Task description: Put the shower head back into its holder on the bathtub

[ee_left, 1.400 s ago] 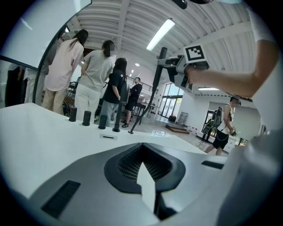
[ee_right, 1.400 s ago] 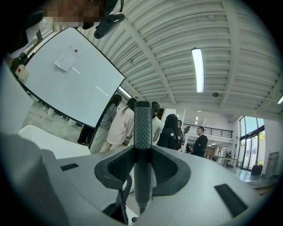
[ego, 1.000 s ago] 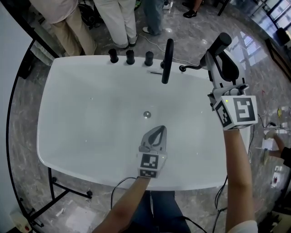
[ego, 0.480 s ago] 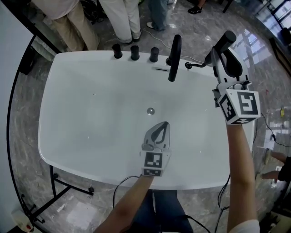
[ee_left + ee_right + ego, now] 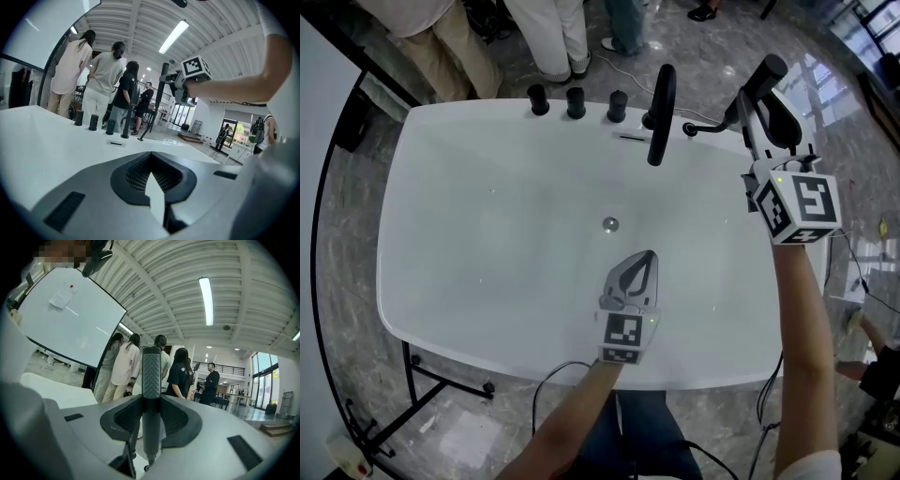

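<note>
Shower head clamped in our right gripper, above bathtub far rim, not docked yet. Left gripper closed, empty.

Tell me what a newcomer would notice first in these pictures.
The big white bathtub fills the head view, with a tall black spout and three black knobs along its far rim. At its far right corner the right gripper has its fingers closed on the black shower head, held above the rim. The left gripper hovers shut over the tub's near side.
</note>
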Demonstrator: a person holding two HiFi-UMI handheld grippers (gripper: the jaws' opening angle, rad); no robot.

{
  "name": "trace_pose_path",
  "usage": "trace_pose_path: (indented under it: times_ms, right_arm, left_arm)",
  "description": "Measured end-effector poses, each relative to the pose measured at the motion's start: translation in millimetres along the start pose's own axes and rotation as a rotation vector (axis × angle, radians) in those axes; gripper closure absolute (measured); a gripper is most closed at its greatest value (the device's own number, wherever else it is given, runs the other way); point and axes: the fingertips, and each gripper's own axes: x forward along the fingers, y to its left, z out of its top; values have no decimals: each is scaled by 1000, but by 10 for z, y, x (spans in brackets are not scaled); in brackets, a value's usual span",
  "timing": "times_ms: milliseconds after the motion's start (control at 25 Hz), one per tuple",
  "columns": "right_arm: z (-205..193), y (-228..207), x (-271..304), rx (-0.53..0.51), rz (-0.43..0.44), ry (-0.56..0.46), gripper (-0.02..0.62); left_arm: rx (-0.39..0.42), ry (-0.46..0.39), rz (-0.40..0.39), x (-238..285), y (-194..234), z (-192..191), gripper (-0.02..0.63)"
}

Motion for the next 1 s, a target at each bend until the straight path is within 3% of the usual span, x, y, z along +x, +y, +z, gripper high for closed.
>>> trace_pose_path:
  times_ms: [1000]
  right_arm:
    - [-390, -82, 274, 41, 17, 47, 471]
  left_arm:
    - [-19, 3, 15, 162, 39, 14, 603]
